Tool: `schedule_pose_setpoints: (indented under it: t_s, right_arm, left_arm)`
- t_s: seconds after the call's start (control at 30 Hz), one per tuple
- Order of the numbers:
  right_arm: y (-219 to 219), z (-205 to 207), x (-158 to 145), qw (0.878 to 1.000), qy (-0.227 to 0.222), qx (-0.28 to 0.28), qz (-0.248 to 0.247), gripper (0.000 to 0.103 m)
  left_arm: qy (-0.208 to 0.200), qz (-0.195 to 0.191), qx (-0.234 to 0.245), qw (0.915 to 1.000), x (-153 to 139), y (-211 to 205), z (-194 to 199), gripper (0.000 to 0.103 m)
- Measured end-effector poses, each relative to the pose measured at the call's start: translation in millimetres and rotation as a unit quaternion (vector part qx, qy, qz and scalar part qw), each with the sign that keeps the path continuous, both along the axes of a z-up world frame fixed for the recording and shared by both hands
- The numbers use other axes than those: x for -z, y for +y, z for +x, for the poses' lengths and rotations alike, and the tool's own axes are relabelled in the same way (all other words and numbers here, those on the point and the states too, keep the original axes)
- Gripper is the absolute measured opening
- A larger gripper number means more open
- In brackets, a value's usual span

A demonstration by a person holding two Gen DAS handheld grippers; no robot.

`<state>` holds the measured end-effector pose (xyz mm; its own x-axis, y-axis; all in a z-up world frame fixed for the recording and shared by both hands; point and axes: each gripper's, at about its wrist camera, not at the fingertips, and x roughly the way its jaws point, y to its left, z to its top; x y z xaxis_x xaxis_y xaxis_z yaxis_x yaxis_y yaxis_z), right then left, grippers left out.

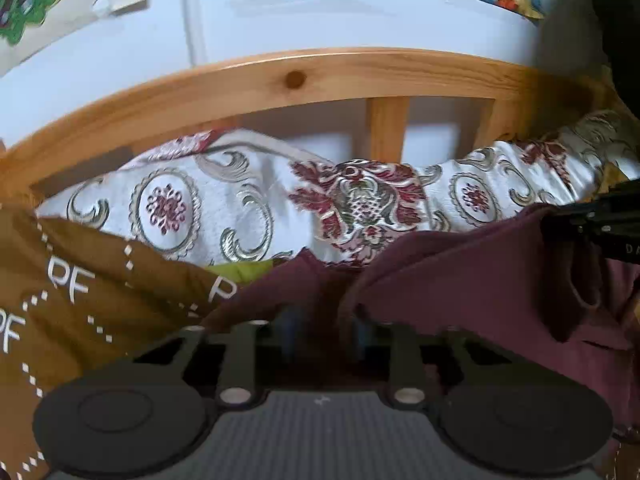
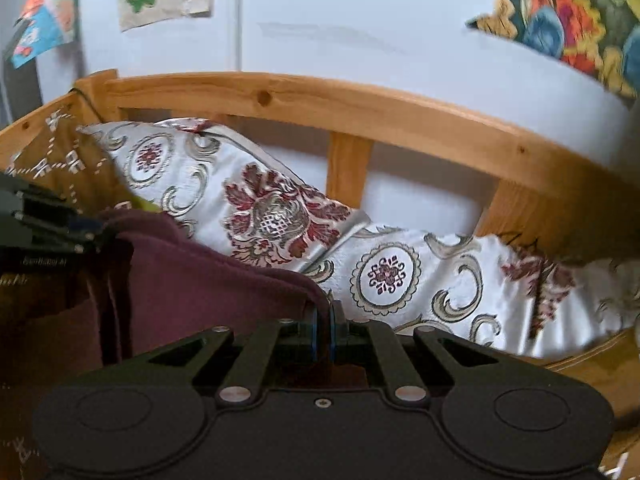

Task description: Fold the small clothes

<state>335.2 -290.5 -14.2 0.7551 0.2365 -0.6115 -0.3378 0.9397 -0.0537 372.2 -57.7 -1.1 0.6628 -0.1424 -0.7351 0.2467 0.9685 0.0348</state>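
Left wrist view: left gripper (image 1: 324, 330) low in the picture, jaws partly apart, fingertips (image 1: 289, 320) blurry and dark. Maroon garment (image 1: 460, 280) lying right there, a fold of it bunched up between the two fingers. Hard to tell whether the pads press on the cloth; looks loose, not pinched. Garment spread to the right, its far edge cut off by the picture's side. Right gripper (image 1: 600, 222) poking in at the right edge, only a dark bit showing, sitting at the garment's upper corner. Brown cloth with white letters (image 1: 80, 300) on the left, partly hidden by the gripper body. Small strip of green cloth (image 1: 248, 270) peeking out between brown and maroon. Patterned white cushion (image 1: 240, 208) behind, against a wooden bed rail (image 1: 296, 76). Whole picture smeared.

Right wrist view: right gripper (image 2: 325, 320) with fingers squeezed together, an edge of the maroon garment (image 2: 200, 280) pinched between them. Garment stretching off to the left, its lower part dark and hard to make out. Left gripper (image 2: 52, 224) at the left edge, mostly cut off, touching the garment's far corner. Patterned cushions (image 2: 400, 272) beyond, wooden rail (image 2: 360, 108) behind, colourful pictures (image 2: 580, 20) on the white wall, blurred.
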Motion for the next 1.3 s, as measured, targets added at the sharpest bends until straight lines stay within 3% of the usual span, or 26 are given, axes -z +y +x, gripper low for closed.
schedule_pose_setpoints:
  t_s: [0.03,0.1,0.2,0.3,0.37,0.53,0.6,0.67,0.8,0.93,1.03,1.13,1.2,1.3]
  right_arm:
    - [-1,2,2,1.0,0.002,0.003,0.005,0.007]
    - [-2,5,4,1.0,0.0,0.01,0.013,0.011]
    - [-6,5,3,0.999,-0.006,0.027,0.02,0.032]
    - [-13,-1,0,0.999,-0.015,0.041,0.032,0.05]
    - [-19,-9,-4,0.997,-0.031,0.063,0.037,0.075]
    - [-38,-34,-9,0.991,-0.058,0.106,0.05,0.094]
    - [-46,-52,-5,0.989,-0.069,0.117,0.051,0.101]
    - [-49,-73,6,0.988,-0.078,0.123,0.043,0.102]
    - [-36,-109,43,0.989,-0.085,0.121,-0.023,0.102]
    - [-15,-133,75,0.985,-0.105,0.116,-0.078,0.102]
    - [-1,-135,89,0.982,-0.116,0.098,-0.112,0.102]
    - [14,-127,96,0.976,-0.135,0.074,-0.152,0.102]
    - [21,-124,96,0.972,-0.153,0.064,-0.165,0.098]
    - [23,-121,93,0.973,-0.165,0.056,-0.151,0.083]
  left_arm:
    - [0.0,-0.007,-0.008,0.9999,0,4,0,0.062]
    - [0.006,-0.038,-0.02,0.9991,-4,14,-5,0.092]
    - [0.0,-0.107,-0.04,0.9935,-10,40,-32,0.102]
    - [-0.01,-0.139,-0.058,0.9886,-15,63,-66,0.102]
    - [-0.024,-0.141,-0.062,0.9877,-14,73,-90,0.102]
    - [-0.082,-0.107,-0.045,0.9898,4,76,-137,0.102]
    - [-0.077,-0.059,-0.014,0.9952,13,63,-141,0.102]
    - [-0.074,-0.016,0.014,0.997,18,49,-143,0.102]
    - [-0.088,0.008,0.045,0.995,26,29,-147,0.102]
    - [-0.102,0.051,0.041,0.9927,37,19,-148,0.102]
    - [-0.102,0.084,0.029,0.9908,42,16,-148,0.089]
    - [-0.099,0.08,0.023,0.9917,44,20,-143,0.071]
    - [-0.103,0.073,0.028,0.9916,44,21,-142,0.044]
    - [-0.108,0.06,0.031,0.9919,42,23,-142,0.02]
